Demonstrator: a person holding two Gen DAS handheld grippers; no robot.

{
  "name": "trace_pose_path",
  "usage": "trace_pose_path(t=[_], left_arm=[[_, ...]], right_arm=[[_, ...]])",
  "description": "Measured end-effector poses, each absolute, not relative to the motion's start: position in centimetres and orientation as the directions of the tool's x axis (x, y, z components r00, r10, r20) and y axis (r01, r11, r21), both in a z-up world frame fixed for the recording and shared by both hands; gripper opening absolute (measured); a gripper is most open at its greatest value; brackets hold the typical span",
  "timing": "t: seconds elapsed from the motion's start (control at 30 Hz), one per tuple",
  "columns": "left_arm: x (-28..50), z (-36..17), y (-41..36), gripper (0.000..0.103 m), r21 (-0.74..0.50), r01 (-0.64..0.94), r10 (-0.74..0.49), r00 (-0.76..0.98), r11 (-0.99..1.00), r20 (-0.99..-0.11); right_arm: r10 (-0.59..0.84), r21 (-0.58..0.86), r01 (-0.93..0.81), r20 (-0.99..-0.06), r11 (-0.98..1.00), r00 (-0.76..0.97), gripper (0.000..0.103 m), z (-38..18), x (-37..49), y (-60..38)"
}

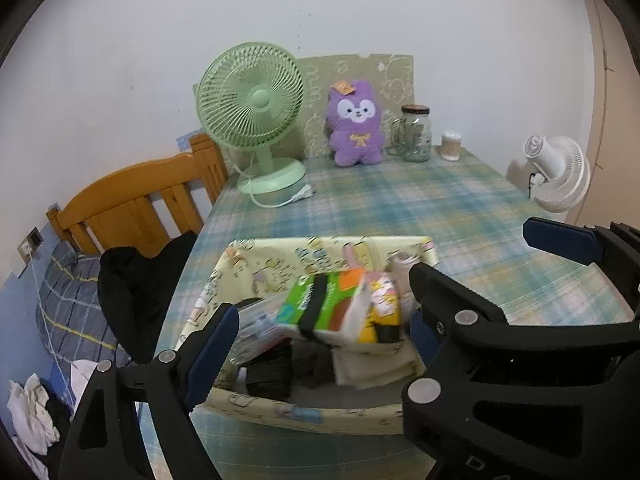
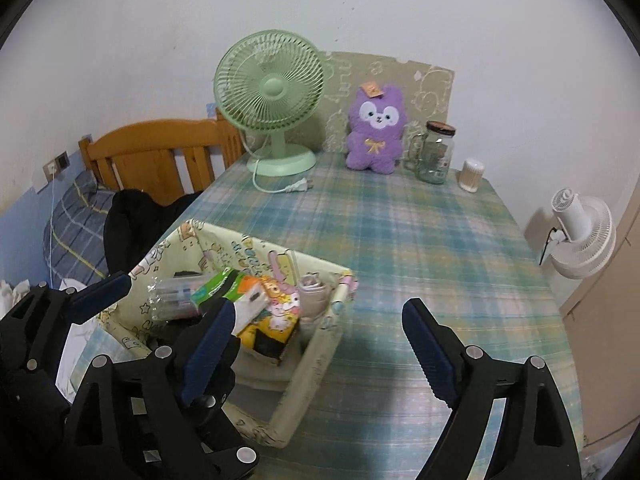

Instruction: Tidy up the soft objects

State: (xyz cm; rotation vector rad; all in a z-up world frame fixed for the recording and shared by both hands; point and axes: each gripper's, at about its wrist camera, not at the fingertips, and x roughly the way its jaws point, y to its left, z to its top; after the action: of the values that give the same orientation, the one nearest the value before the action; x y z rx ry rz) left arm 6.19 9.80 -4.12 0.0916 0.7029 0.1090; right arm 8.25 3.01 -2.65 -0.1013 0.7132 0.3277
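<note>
A pale yellow cartoon-print fabric bin (image 1: 320,248) sits on the plaid tablecloth (image 1: 460,208), right under the left gripper (image 1: 324,320), whose jaws stand wide with nothing gripped. Inside the bin lie a green and orange packet (image 1: 316,300), a yellow cartoon pouch (image 1: 380,308), a clear plastic case (image 2: 176,296) of pens, a rolled beige cloth (image 2: 312,292) and something black (image 1: 268,372) at the bottom.

The right gripper (image 2: 320,336) is also spread wide and empty, its left finger over the bin's near corner and its right finger over bare cloth.

Well beyond both grippers, against the wall, stand a green desk fan (image 1: 256,116), a purple plush toy (image 1: 354,124), a glass jar (image 1: 414,132) and a small container of cotton swabs (image 1: 451,146). A white fan (image 2: 580,232) hangs off to the right.

Only the left wrist view looks down to the bin's floor; the right wrist view shows more bare table to the bin's right.
</note>
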Motion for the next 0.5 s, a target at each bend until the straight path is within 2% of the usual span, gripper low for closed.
trace_pose_path(t=[0.2, 0.5], left_arm=[[5.9, -2.9, 8.0, 0.102, 0.111, -0.048, 0.107, 0.782, 0.993, -0.615], [5.6, -1.1, 5.2, 0.103, 0.104, -0.014, 0.072, 0.811, 0.995, -0.581]], right_arm=[[0.242, 0.023, -0.294, -0.632, 0.956, 0.737, 0.094, -1.5, 7.7, 0.8], [0.209, 0.027, -0.241, -0.598, 0.97, 0.774, 0.097, 0.4, 6.8, -2.4]])
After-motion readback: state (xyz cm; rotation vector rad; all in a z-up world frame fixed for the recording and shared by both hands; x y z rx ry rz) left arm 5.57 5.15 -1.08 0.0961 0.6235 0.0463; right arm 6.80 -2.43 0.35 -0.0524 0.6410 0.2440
